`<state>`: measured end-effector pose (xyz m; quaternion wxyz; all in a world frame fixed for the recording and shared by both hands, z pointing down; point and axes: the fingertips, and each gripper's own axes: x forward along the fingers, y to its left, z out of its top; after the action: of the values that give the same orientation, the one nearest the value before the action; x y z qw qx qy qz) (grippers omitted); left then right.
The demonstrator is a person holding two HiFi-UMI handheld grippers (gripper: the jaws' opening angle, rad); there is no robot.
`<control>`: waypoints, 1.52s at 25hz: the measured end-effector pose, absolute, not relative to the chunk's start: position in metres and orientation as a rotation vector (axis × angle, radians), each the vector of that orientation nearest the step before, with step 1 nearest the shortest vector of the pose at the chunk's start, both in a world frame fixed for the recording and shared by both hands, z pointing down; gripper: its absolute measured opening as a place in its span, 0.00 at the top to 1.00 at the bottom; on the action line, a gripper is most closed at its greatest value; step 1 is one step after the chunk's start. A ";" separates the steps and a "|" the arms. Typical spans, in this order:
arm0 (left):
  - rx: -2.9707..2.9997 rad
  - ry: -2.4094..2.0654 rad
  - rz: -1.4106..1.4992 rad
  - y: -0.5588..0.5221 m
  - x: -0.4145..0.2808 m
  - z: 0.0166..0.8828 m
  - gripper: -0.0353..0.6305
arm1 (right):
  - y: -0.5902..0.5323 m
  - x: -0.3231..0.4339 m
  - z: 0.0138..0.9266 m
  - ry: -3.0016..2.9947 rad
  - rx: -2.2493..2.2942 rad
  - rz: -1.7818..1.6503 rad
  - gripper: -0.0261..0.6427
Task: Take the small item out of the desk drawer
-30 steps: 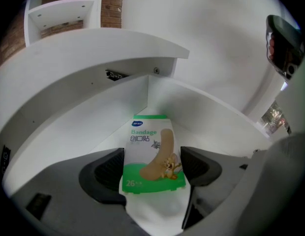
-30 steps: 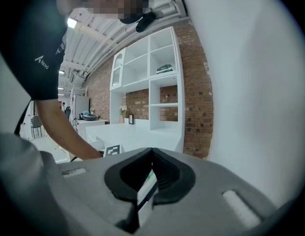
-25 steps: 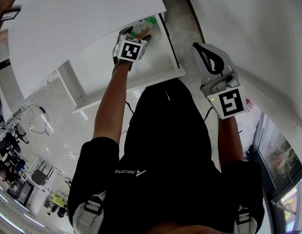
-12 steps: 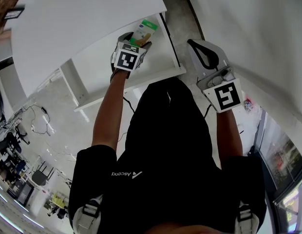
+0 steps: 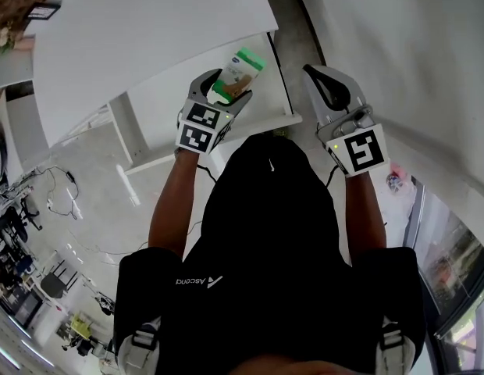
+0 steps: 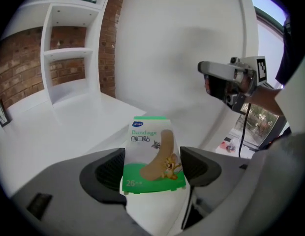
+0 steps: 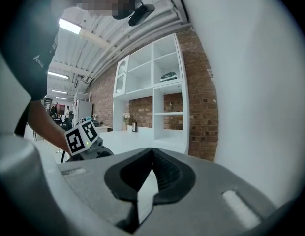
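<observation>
Your left hand-held gripper (image 5: 225,91) is clamped on the bandage box (image 5: 236,73), pads pressing its two narrow side edges near the end with the green band. The box sits in the air above the open drawer (image 5: 158,122), just below the front edge of the tabletop (image 5: 133,30), touching neither. So the item looks to be out already, with only the carry-off or set-down left (my read, not something shown). The side-edge grip makes sense: the box is thin and flat, and squeezing across the width keeps the printed face clear and stops it folding. In the left gripper view the box (image 6: 152,154) lies face-up toward the camera between the jaws of the left hand-held gripper (image 6: 153,173). Its long axis runs straight out along the jaws. The "Bandage" title end points away from you and the "26" end is nearest the pads. In the head view that axis tilts up and to the right, toward the wall (image 5: 398,45). Your right hand-held gripper (image 5: 314,72) has its jaws together on nothing, confirmed in its own view (image 7: 151,152). It is held beside the drawer, near the wall and well apart from the box. It is probably parked there to stay out of the left arm's way.
</observation>
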<state>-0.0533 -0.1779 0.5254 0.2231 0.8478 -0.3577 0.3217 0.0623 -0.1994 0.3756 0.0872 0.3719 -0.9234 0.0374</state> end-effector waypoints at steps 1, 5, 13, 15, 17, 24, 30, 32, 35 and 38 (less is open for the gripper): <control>2.358 -1.002 0.863 -0.176 -0.052 0.515 0.43 | -0.200 0.062 0.372 -2.755 1.109 0.093 0.96; 2.461 -1.084 0.776 -0.174 -0.049 0.477 0.43 | -0.203 0.060 0.354 -2.781 1.123 0.044 0.96; 2.616 -1.254 0.515 -0.176 -0.046 0.383 0.43 | -0.194 0.056 0.311 -2.868 1.148 0.011 0.96; 2.631 -1.291 0.464 -0.174 -0.047 0.362 0.43 | -0.191 0.055 0.301 -2.893 1.154 0.007 0.96; 2.642 -1.317 0.430 -0.171 -0.047 0.347 0.43 | -0.187 0.054 0.292 -2.914 1.158 0.004 0.96; 2.691 -1.368 0.351 -0.168 -0.044 0.318 0.43 | -0.174 0.046 0.274 -2.959 1.148 -0.047 0.96; 2.728 -1.396 0.292 -0.168 -0.045 0.302 0.43 | -0.168 0.043 0.265 -2.971 1.139 -0.082 0.96; 2.716 -1.396 0.295 -0.168 -0.046 0.302 0.43 | -0.168 0.043 0.265 -2.967 1.139 -0.087 0.96; 2.704 -1.400 0.295 -0.168 -0.047 0.301 0.43 | -0.168 0.043 0.265 -2.967 1.133 -0.091 0.96; 2.703 -1.401 0.294 -0.167 -0.049 0.302 0.43 | -0.167 0.042 0.266 -2.969 1.126 -0.091 0.96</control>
<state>-0.0488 -0.1669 0.3018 0.0416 0.8830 -0.4576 0.0960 0.0419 -0.1667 0.2655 -0.0176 0.3543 -0.9345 -0.0287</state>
